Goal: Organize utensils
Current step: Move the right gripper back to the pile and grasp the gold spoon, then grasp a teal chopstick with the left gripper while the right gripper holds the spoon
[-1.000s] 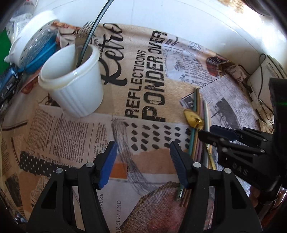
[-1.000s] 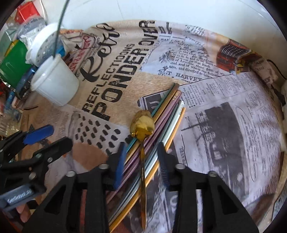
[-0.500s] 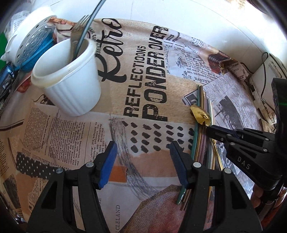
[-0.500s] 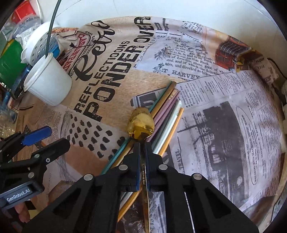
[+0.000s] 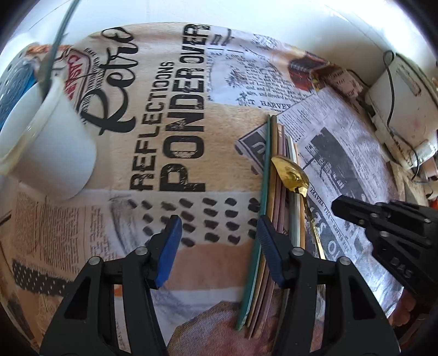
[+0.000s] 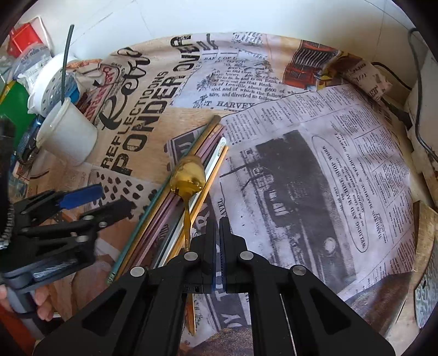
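Note:
A gold spoon (image 6: 188, 177) lies on a bundle of coloured sticks (image 6: 164, 208) on the newspaper-print cloth; it also shows in the left wrist view (image 5: 291, 174). My right gripper (image 6: 216, 227) is shut, with the spoon's handle lying just left of its fingers and passing under them, not clamped between them. My left gripper (image 5: 217, 232) is open and empty, its right finger over the sticks (image 5: 269, 219). A white cup (image 6: 67, 135) holding a thin dark rod and a fork stands at the far left, also in the left wrist view (image 5: 46, 142).
A white perforated lid on a blue dish (image 6: 52, 85), a green box (image 6: 13, 109) and packets crowd the far left. A white box with cables (image 5: 402, 109) sits at the right edge. The white wall (image 6: 246, 16) runs behind the cloth.
My right gripper closed from open, and now stands shut to the right of the spoon's handle. My left gripper moved right, toward the sticks, and stayed open.

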### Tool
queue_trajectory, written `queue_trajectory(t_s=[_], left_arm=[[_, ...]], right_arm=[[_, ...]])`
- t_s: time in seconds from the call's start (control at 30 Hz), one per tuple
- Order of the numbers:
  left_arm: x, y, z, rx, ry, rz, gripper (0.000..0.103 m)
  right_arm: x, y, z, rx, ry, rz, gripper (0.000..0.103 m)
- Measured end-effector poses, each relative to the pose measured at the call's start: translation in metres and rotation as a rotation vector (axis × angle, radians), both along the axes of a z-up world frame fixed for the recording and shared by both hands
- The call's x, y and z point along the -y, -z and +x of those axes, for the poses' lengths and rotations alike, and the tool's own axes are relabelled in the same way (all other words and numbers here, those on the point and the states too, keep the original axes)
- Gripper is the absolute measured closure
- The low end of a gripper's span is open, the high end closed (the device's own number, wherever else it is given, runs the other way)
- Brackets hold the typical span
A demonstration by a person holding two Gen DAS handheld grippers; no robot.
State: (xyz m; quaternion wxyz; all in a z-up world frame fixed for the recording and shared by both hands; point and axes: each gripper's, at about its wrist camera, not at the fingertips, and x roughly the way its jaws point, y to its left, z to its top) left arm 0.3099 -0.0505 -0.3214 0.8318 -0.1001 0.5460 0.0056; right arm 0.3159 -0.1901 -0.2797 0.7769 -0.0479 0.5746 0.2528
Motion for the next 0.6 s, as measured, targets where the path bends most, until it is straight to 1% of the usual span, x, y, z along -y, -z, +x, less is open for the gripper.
queue_trajectory(t_s=[0.03,0.07,0.1,0.13,0.17,0.27,0.37,0.47,0.5,0.57,0.6], left_arm=[[0.001,0.0,0.001,0.002,-0.001,-0.002,0.047],[0.001,0.0,0.001,0.004,-0.004,-0.009,0.047],[0.0,-0.001,0.001,0.005,-0.009,-0.012,0.047],[-0.001,-0.001,0.0,0.007,-0.015,-0.008,0.047],[-0.002,-0.001,0.0,0.008,-0.021,-0.003,0.047],[-0.006,-0.003,-0.005,0.016,-0.037,0.017,0.048],[-0.012,-0.002,-0.011,0.012,-0.048,0.031,0.051],[-0.02,-0.002,-0.018,0.008,-0.063,0.035,0.051],[-0.022,-0.002,-0.02,0.007,-0.068,0.035,0.052],[-0.025,-0.002,-0.023,0.006,-0.073,0.03,0.052],[-0.026,-0.002,-0.023,0.005,-0.075,0.024,0.052]], right_arm=[[0.0,-0.002,0.001,-0.001,-0.008,0.011,0.096],[-0.002,-0.004,0.003,0.0,-0.017,0.018,0.085],[-0.005,-0.005,0.005,0.008,-0.021,0.023,0.072],[-0.007,-0.007,0.006,0.019,-0.025,0.025,0.066],[-0.012,-0.008,0.008,0.033,-0.031,0.025,0.063],[-0.028,-0.003,0.015,0.04,-0.051,0.012,0.063],[-0.041,0.005,0.021,0.019,-0.065,0.006,0.063],[-0.052,0.015,0.022,0.007,-0.081,-0.027,0.063],[-0.055,0.017,0.021,0.005,-0.084,-0.044,0.065],[-0.057,0.02,0.019,0.025,-0.083,-0.064,0.072],[-0.057,0.02,0.021,0.017,-0.081,-0.057,0.072]])
